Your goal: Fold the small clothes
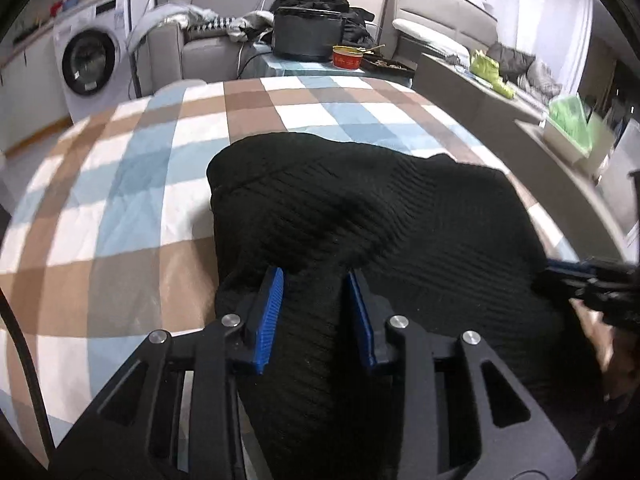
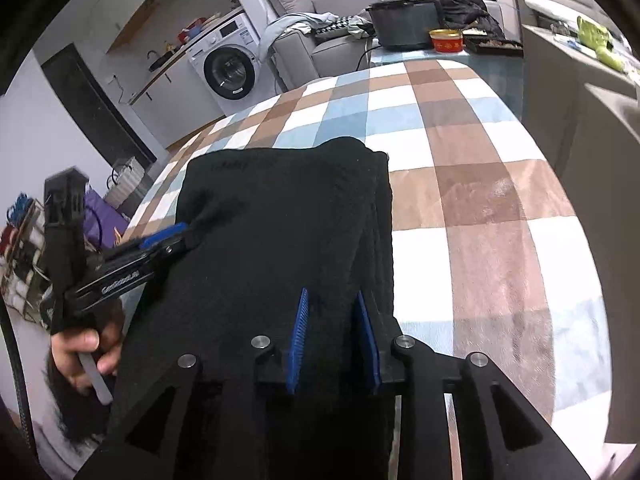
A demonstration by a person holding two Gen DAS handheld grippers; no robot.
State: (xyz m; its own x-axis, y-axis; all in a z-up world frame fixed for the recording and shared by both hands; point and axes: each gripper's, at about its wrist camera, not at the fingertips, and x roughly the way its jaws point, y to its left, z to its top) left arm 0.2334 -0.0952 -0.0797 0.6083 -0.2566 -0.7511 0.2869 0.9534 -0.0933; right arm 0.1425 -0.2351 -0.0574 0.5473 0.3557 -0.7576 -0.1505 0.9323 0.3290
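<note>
A black ribbed knit garment (image 1: 360, 208) lies on the checked blanket (image 1: 120, 208) and is lifted at its near edge. My left gripper (image 1: 316, 280) is shut on a fold of the garment between its blue pads (image 1: 272, 312). My right gripper (image 2: 332, 300) is shut on the garment's near right edge (image 2: 280, 220). The right gripper also shows at the right edge of the left wrist view (image 1: 592, 280). The left gripper shows in the right wrist view (image 2: 168, 240), gripping the garment's left edge.
The checked blanket (image 2: 480, 200) covers the whole work surface. Behind it stand a dark pot (image 1: 306, 36), a red tin (image 1: 347, 57) and a grey sofa with clothes (image 1: 208, 36). A washing machine (image 1: 92, 62) is at far left.
</note>
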